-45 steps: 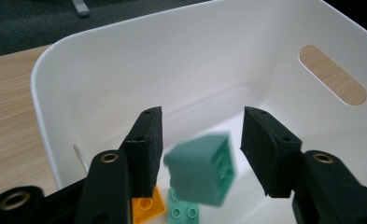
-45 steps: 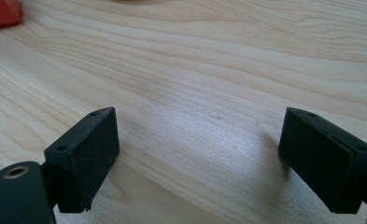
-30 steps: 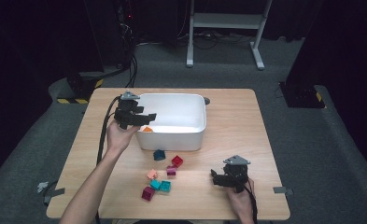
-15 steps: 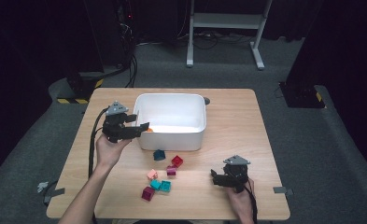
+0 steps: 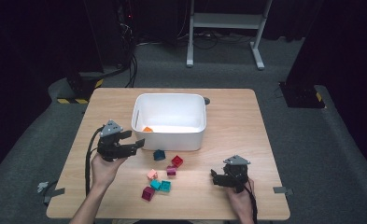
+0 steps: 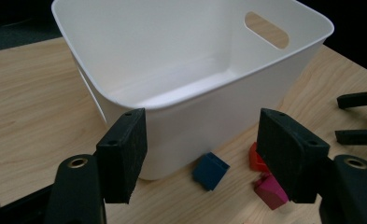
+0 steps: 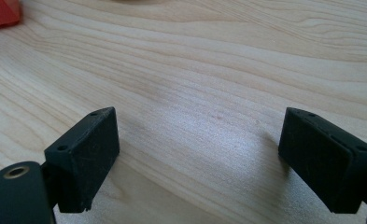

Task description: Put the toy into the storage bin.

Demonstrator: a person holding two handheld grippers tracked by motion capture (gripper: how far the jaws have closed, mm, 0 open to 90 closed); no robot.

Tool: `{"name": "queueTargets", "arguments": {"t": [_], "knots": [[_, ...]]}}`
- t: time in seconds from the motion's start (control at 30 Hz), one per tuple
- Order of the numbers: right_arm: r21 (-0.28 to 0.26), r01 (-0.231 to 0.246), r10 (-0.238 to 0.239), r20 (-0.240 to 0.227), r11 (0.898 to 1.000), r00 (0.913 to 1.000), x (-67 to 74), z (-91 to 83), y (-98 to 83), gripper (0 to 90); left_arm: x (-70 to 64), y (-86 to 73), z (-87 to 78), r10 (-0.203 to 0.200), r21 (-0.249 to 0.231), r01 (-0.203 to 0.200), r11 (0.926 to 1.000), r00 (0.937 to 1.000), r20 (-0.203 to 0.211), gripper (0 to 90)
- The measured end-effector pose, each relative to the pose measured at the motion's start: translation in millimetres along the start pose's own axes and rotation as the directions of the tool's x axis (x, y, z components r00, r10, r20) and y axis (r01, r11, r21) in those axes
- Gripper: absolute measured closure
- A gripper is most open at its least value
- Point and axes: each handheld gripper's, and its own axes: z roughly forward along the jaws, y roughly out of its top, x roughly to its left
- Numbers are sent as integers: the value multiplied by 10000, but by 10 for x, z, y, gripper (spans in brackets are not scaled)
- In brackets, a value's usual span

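Observation:
A white bin [image 5: 171, 133] stands mid-table with an orange block [image 5: 147, 129] inside at its left. In front of it lie loose blocks: dark blue [image 5: 159, 155], red [image 5: 177, 161], pink [image 5: 152, 174], teal [image 5: 161, 185] and magenta [image 5: 148, 193]. My left gripper [image 5: 137, 143] hovers at the bin's front-left corner, open and empty. In the left gripper view its jaws [image 6: 201, 128] frame the bin wall [image 6: 195, 116] and the dark blue block [image 6: 210, 171]. My right gripper [image 5: 215, 177] rests at the front right, open over bare wood [image 7: 197, 135].
The wooden table [image 5: 260, 121] has bare room at its right and back. A red block corner [image 7: 1, 11] shows in the top left of the right gripper view. A small dark knob [image 5: 206, 101] sits behind the bin. Cables and a white stand are on the floor beyond.
My left gripper has moved from over the bin's left rim down and toward the person, to the bin's front-left corner. Its jaws stayed open. The right gripper has not moved.

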Motion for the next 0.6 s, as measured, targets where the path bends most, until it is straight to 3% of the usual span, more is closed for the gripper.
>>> {"name": "queueTargets", "arguments": {"t": [0.6], "knots": [[1,2,-2,3,10000,10000,0,0,0,120,-182,-448,145,-279,402,260,9989,9984,487,335]]}}
